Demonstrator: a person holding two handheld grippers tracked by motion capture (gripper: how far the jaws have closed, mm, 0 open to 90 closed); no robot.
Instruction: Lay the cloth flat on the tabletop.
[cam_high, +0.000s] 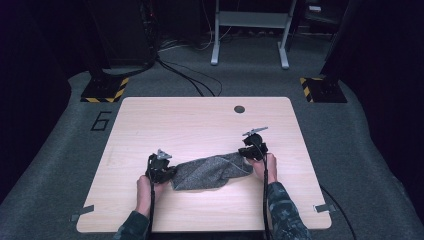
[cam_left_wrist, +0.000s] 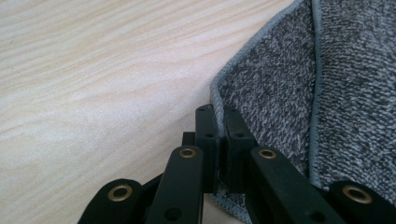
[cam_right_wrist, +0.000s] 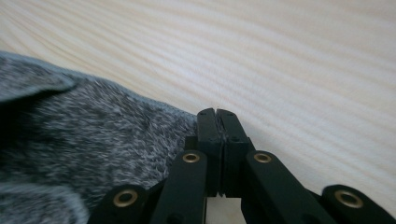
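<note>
Cloth (cam_high: 210, 172), grey and speckled, lies on the near half of the worktop (cam_high: 200, 120), a little right of the middle line between the person's two hands. Its long axis runs across the worktop from left to right, tilting slightly away from the person toward the right end, so the right corner sits farther up the board than the left. The piece is rumpled and partly folded over itself rather than spread flat; a stitched hem shows along its edges, and in the left gripper view one hemmed edge (cam_left_wrist: 317, 70) crosses the fabric like a seam where one layer lies over another.

At the left end, the left tool (cam_high: 161, 167) has its jaws pressed together on the hemmed corner, the fabric edge pinched between the two black pads (cam_left_wrist: 205, 126). At the right end, the right tool (cam_high: 252, 150) is likewise clamped tight on the cloth's edge, its pads (cam_right_wrist: 208, 126) meeting with the grey nap running in beneath them. Both tools sit low against the wood.

The person's forearms, in patterned sleeves (cam_high: 280, 210), come in from the near edge. Farther out, a dark round hole (cam_high: 239, 109) marks the far part of the worktop, and grey carpet with cables (cam_high: 190, 75) surrounds it.
</note>
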